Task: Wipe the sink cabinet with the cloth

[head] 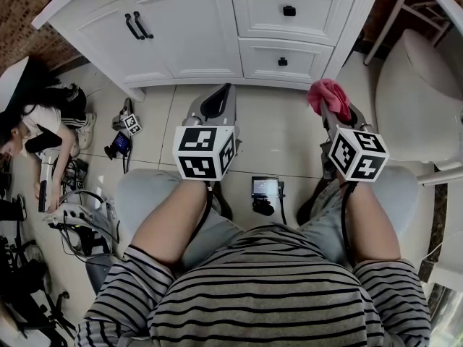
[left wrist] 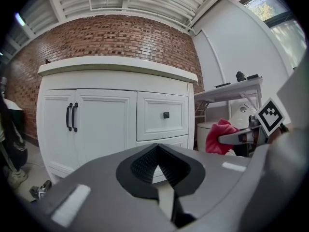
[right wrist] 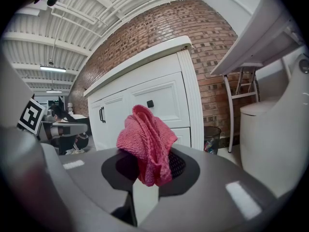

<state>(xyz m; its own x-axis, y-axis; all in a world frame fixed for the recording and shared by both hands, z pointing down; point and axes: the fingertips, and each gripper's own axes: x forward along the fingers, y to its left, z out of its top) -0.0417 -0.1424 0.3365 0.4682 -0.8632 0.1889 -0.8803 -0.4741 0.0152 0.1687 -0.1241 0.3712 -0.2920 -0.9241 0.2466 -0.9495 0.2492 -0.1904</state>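
Tightly in right hand-held gripper (right wrist: 148,177): pink cloth (right wrist: 146,139)

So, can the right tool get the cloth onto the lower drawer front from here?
Probably yes: the right tool, shut on the pink cloth, points toward the lower drawer front, with only floor tiles between them and nothing visibly in the way.

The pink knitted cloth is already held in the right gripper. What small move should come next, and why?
Probably carry the right gripper forward until the pink knitted cloth touches the white sink cabinet. Its jaws are shut on the cloth, yet the cloth is apart from the cabinet front, so wiping cannot begin. The left gripper is shut and empty.
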